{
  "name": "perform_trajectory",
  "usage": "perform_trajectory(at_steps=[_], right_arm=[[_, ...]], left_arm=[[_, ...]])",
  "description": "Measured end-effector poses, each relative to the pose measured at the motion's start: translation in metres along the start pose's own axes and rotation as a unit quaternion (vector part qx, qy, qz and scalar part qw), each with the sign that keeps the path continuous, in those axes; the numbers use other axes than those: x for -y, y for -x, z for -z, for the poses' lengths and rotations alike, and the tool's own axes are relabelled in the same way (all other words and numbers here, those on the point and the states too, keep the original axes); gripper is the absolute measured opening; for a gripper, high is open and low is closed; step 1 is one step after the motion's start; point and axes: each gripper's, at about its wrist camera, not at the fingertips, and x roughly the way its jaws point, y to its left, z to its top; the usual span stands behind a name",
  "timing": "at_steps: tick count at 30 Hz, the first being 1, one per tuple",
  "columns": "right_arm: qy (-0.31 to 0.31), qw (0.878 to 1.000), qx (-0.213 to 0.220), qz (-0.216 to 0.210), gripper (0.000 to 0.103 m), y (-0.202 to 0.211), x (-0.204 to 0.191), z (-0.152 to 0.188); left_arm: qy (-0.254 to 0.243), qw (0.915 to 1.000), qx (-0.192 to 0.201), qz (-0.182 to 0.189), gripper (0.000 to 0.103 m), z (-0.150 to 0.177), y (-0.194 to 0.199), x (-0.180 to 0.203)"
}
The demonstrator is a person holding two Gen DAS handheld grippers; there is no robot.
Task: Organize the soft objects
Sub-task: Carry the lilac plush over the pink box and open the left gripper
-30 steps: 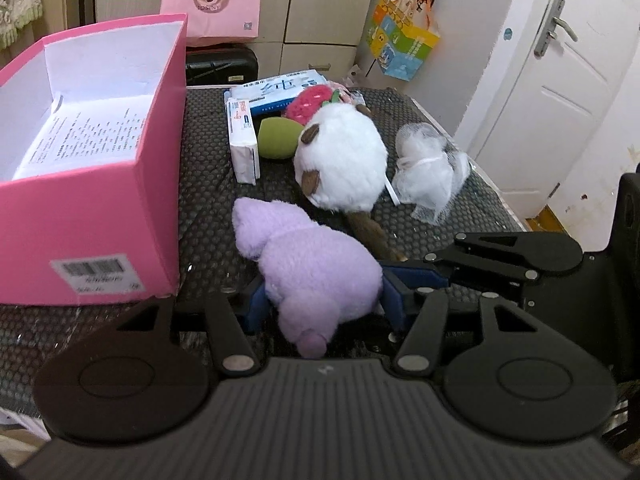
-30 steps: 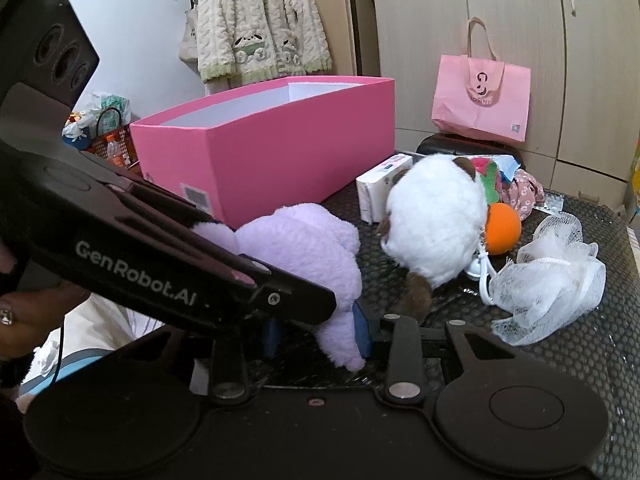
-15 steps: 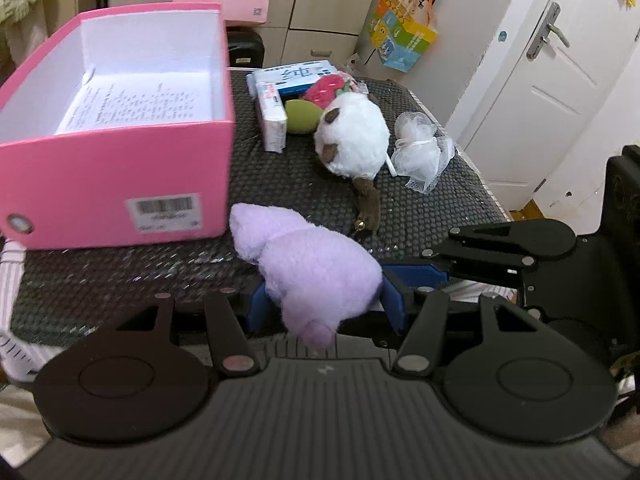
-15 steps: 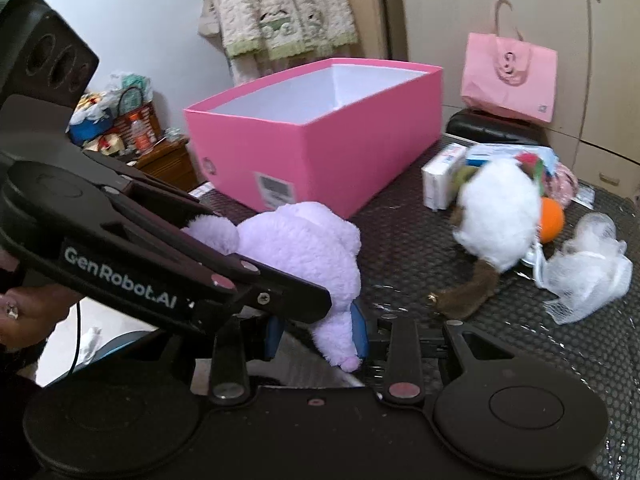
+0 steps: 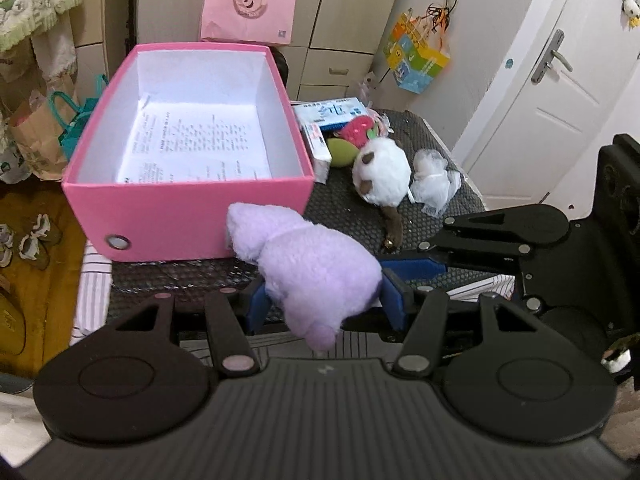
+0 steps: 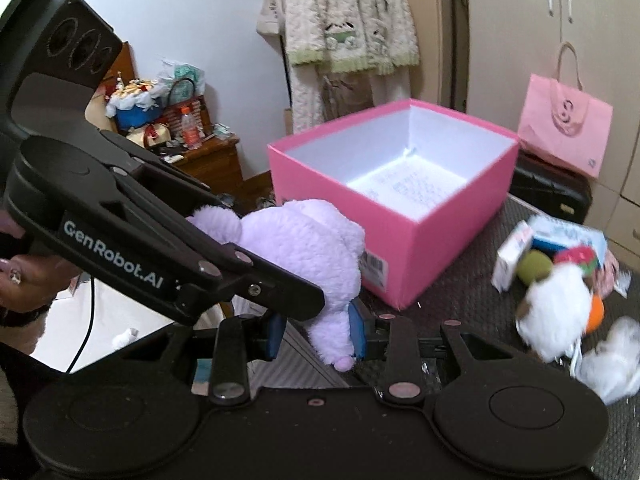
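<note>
Both grippers hold one purple plush toy point(image 5: 316, 268) lifted above the table's near edge, in front of the open pink box point(image 5: 188, 208). My left gripper point(image 5: 326, 300) is shut on its body. My right gripper point(image 6: 318, 330) is shut on its lower end point(image 6: 332, 336); the plush point(image 6: 296, 248) rises beside the box point(image 6: 400, 256). The box holds only a printed sheet point(image 5: 196, 148). A white plush with brown patches point(image 5: 382, 176), a white mesh puff point(image 5: 434, 188), a green ball point(image 5: 340, 152) and a red strawberry toy point(image 5: 358, 130) lie on the dark mat to the right.
Small cartons point(image 5: 320, 148) and a blue-white pack point(image 5: 332, 112) lie behind the toys. A pink paper bag point(image 5: 248, 8) stands at the back. A door point(image 5: 560, 92) is at the right. Shoes and bags point(image 5: 36, 136) are on the floor left of the table.
Both grippers have lifted the purple plush off the mat and pulled back and up. The box's open inside has come into view. The other toys have not moved.
</note>
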Motion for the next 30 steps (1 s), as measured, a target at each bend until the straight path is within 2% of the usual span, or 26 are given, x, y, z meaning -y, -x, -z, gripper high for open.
perform_trajectory(at_steps=[6,12,23,30], right_arm=[[-0.005,1.000,-0.006,-0.020,0.037,-0.008,0.003,-0.025],[0.002,1.000,0.000,-0.006,0.037,-0.017,0.012,-0.049],[0.040,0.996,0.024,0.070,0.037,-0.059,0.049,-0.091],[0.037,0.993,-0.002,0.114,0.037,-0.095,0.084,-0.119]], left_arm=[[-0.009,0.9999,-0.007,0.000,0.055,-0.019,0.011,-0.014],[-0.011,0.9999,0.005,0.012,0.055,-0.044,0.009,-0.031],[0.011,0.9984,0.033,0.044,0.055,-0.104,-0.038,-0.078],[0.036,0.9961,0.028,0.075,0.055,-0.143,-0.086,-0.110]])
